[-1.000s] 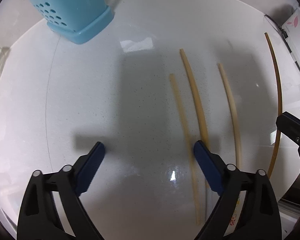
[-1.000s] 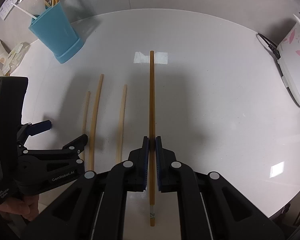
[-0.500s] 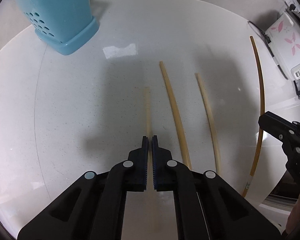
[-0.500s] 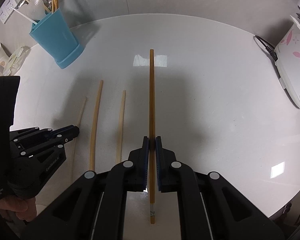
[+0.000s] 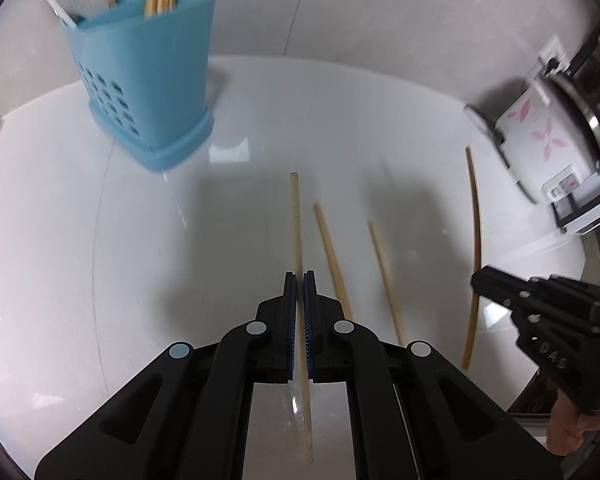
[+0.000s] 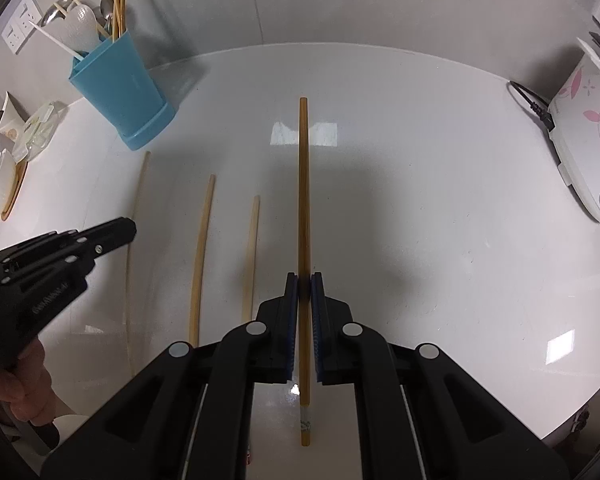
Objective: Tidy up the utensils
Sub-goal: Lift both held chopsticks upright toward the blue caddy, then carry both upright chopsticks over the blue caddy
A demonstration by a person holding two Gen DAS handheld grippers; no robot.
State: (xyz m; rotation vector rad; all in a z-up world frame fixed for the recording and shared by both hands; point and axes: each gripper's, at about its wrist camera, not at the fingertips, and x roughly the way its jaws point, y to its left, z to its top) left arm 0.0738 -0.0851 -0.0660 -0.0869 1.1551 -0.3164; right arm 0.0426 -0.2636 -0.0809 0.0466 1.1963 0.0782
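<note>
My left gripper (image 5: 299,280) is shut on a pale chopstick (image 5: 296,216), which is lifted off the white counter (image 5: 80,280) and points toward the blue utensil holder (image 5: 148,92). My right gripper (image 6: 304,282) is shut on a darker chopstick (image 6: 303,168), held above the counter (image 6: 440,180). In the left wrist view that darker chopstick (image 5: 476,216) and the right gripper (image 5: 480,280) show at the right. Two more pale chopsticks (image 5: 332,252) (image 5: 384,268) lie on the counter between the grippers. The holder (image 6: 120,92) contains chopsticks, spoons and a white ladle.
A white rice cooker with pink flowers (image 6: 584,128) stands at the right with its black cord (image 6: 532,108). Cups, a plastic box and a bowl (image 6: 20,136) crowd the far left edge. A person's hand (image 6: 16,392) grips the left tool.
My left gripper went from open to shut on the leftmost pale chopstick, then rose and tilted up so the holder's top came into view. The right gripper kept its chopstick, nearly still.
</note>
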